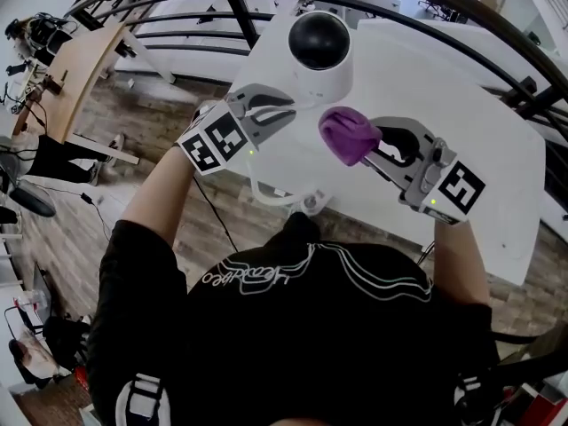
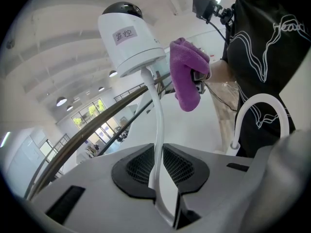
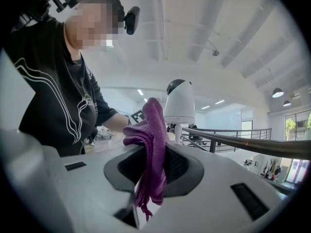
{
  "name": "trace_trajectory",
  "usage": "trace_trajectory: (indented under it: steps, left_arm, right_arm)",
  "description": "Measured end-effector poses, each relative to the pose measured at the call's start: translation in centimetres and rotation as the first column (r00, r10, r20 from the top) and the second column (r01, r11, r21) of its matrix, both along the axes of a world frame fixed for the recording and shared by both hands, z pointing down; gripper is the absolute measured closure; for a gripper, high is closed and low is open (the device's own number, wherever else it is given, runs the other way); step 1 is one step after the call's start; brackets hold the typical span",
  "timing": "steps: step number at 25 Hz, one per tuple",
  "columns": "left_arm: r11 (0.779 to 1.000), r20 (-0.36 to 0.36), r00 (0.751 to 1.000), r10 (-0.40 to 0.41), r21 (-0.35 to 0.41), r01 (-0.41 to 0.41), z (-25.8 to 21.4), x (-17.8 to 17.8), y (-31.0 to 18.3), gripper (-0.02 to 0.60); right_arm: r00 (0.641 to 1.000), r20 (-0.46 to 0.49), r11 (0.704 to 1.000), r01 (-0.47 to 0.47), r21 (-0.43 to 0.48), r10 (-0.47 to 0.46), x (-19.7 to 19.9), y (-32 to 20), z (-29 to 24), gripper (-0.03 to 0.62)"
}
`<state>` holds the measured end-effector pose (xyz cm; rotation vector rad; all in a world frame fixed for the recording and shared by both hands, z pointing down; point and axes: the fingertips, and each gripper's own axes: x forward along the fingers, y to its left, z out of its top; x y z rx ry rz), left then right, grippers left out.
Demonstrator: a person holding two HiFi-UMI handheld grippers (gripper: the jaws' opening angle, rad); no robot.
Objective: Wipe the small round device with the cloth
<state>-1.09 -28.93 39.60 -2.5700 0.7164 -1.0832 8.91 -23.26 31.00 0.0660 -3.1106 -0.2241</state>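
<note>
The small round device is a white camera with a black dome, seen over the white table. A white cable runs from its base down between my left gripper's jaws. My left gripper is shut on that cable, just left of and below the device. My right gripper is shut on a bunched purple cloth. The cloth hangs close beside the device's right side, a small gap apart. The device stands just past the cloth.
Black metal railings cross behind and around the table. The rest of the white cable loops down near my body at the table's near edge. Wooden floor and desks lie to the left.
</note>
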Motion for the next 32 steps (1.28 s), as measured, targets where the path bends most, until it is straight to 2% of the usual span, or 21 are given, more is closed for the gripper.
trace_trajectory:
  steps: [3,6,10,12,17,20,24,29,32]
  left_arm:
    - [1.000,0.009,1.000,-0.001,0.006,0.001,0.1,-0.1,0.0,0.523]
    - [1.000,0.018,1.000,0.006,-0.001,-0.006,0.0,-0.2,0.1,0.523]
    - [0.999,0.020,0.999,0.036,-0.006,-0.036,0.0,-0.3,0.3,0.523]
    - [0.999,0.021,0.999,0.041,-0.018,-0.041,0.1,-0.5,0.6,0.523]
    - [0.997,-0.009,0.998,0.064,-0.032,-0.065,-0.2,-0.7,0.4,0.523]
    - [0.996,-0.044,0.996,0.071,-0.055,-0.074,-0.4,-0.7,0.6,0.523]
    - [0.992,-0.073,0.994,0.083,-0.084,-0.090,-0.2,-0.7,0.6,0.523]
    - [0.990,-0.123,0.988,0.094,-0.095,-0.106,-0.1,-0.9,0.4,0.523]
    - [0.989,-0.145,0.985,0.096,-0.098,-0.111,-0.1,-1.0,0.4,0.523]
  right_arm:
    - [1.000,-0.004,1.000,-0.002,0.012,0.002,0.3,0.7,-1.0,0.522]
    - [0.999,-0.018,0.998,-0.031,0.063,0.032,0.9,1.3,-2.8,0.522]
    - [0.994,-0.064,0.980,-0.078,0.185,0.092,0.7,2.4,-5.2,0.522]
    - [0.986,-0.102,0.954,-0.099,0.282,0.133,0.3,3.2,-6.2,0.522]
    - [0.958,-0.160,0.868,-0.135,0.478,0.237,-1.3,4.0,-8.0,0.522]
    - [0.926,-0.184,0.792,-0.164,0.588,0.329,-2.5,4.2,-8.7,0.522]
    - [0.889,-0.185,0.714,-0.197,0.672,0.419,-3.9,4.3,-9.6,0.522]
    - [0.815,-0.189,0.556,-0.186,0.810,0.547,-5.6,4.0,-10.5,0.522]
    - [0.777,-0.208,0.492,-0.146,0.859,0.594,-6.3,4.0,-10.3,0.522]
